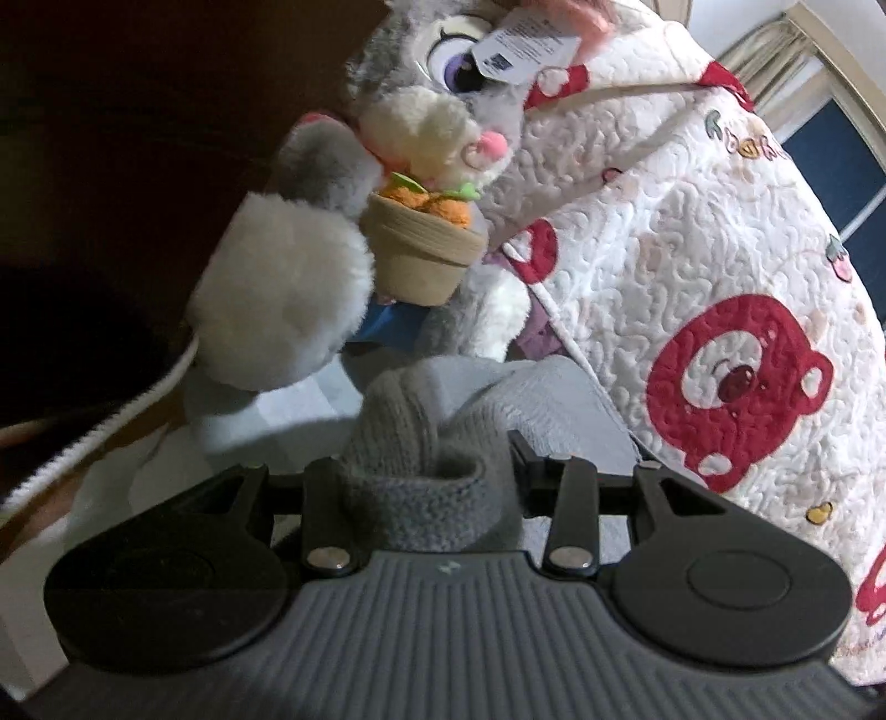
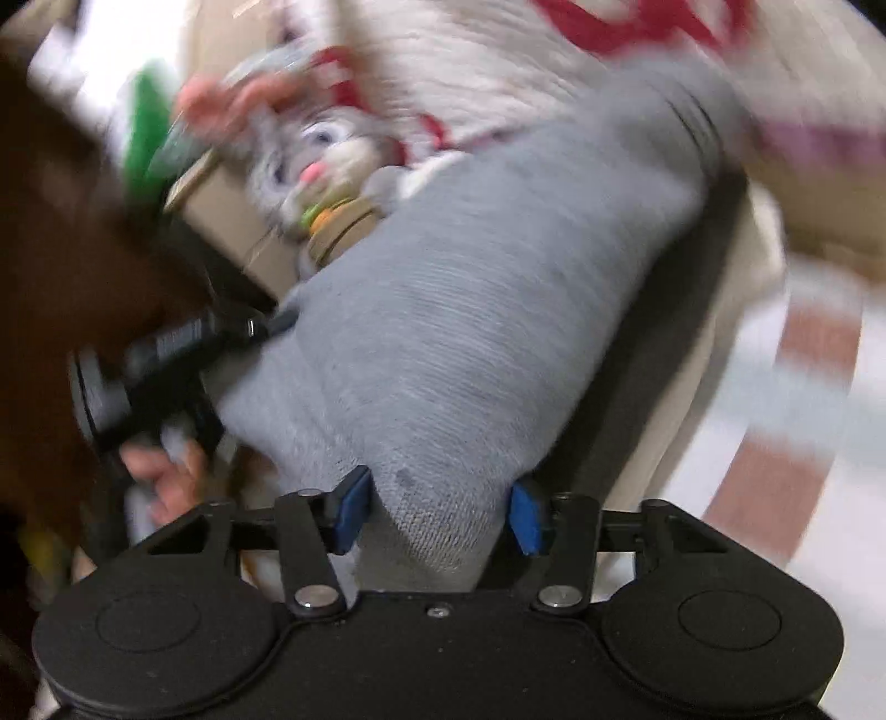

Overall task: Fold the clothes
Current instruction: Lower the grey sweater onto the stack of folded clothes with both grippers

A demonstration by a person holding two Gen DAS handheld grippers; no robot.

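- A white quilted blanket with red bear faces [image 1: 692, 310] fills the right of the left wrist view. A dark window [image 1: 841, 160] shows in the far corner.
- A grey and white plush bunny with a big purple eye [image 1: 387, 144] leans on the blanket. It holds a tan plush pot of orange carrots [image 1: 423, 243].
- A white paper tag [image 1: 523, 50] hangs by the bunny's eye. Its writing is too small to read.
- Small coloured letters are sewn on the blanket's top edge, but I cannot read them.
- The grey knitted sock [image 1: 410, 448] stretches between the two grippers, in front of the bunny.
- The left gripper [image 1: 418, 476] pinches the sock's thick cuff between its black fingers.
- The right wrist view is blurry. There the right gripper [image 2: 437, 512] has the sock's [image 2: 470, 310] other end between its blue pads [image 2: 350, 512], and both pads touch it.
- In that view a person's fingers [image 2: 166, 476] hold the left gripper's black handle [image 2: 160, 376].
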